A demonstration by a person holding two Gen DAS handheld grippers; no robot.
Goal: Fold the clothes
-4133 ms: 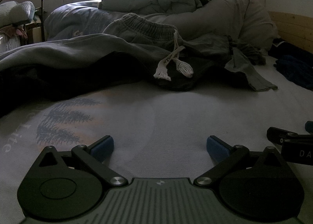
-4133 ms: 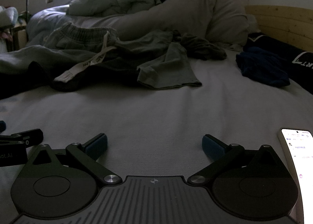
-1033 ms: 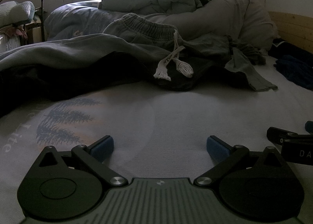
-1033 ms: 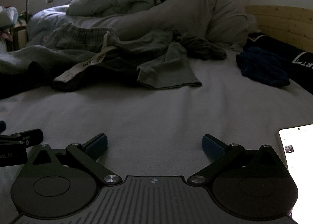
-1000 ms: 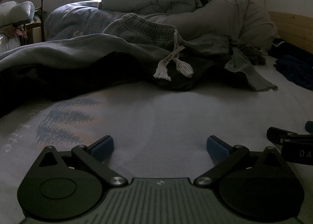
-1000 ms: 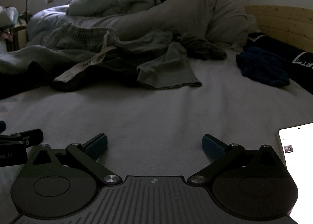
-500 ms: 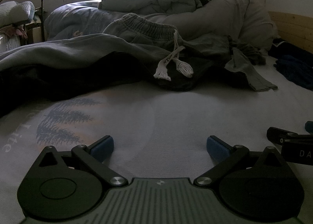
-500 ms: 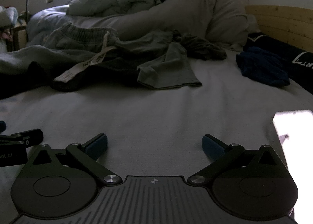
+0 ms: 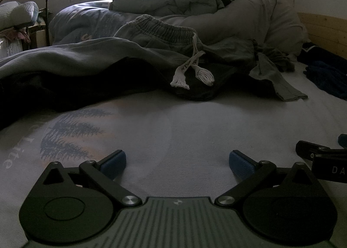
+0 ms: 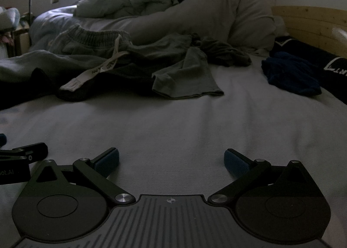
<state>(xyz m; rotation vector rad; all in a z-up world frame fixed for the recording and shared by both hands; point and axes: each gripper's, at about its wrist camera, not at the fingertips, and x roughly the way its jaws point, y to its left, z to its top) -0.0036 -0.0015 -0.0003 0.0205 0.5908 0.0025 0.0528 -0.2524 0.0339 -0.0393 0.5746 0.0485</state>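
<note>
Grey sweatpants (image 9: 160,31) (image 10: 93,40) with a ribbed waistband and a white drawstring (image 9: 190,70) lie crumpled across the bed, ahead of both grippers. A grey-green t-shirt (image 10: 188,74) (image 9: 273,76) sprawls to their right. My left gripper (image 9: 177,162) rests low on the printed sheet, open, nothing between its blue pads. My right gripper (image 10: 171,160) sits beside it on the white sheet, also open and empty. Each gripper's side shows at the edge of the other's view.
A dark blue garment (image 10: 290,74) lies at the right by a black one (image 10: 331,68) near the wooden bed frame (image 10: 308,22). A heaped duvet and pillow (image 10: 206,14) fill the back. The white sheet (image 10: 184,122) in front of the grippers is bare.
The lit phone at the right edge of the right wrist view slid up and out of sight. Both grippers and the clothes stayed still.
</note>
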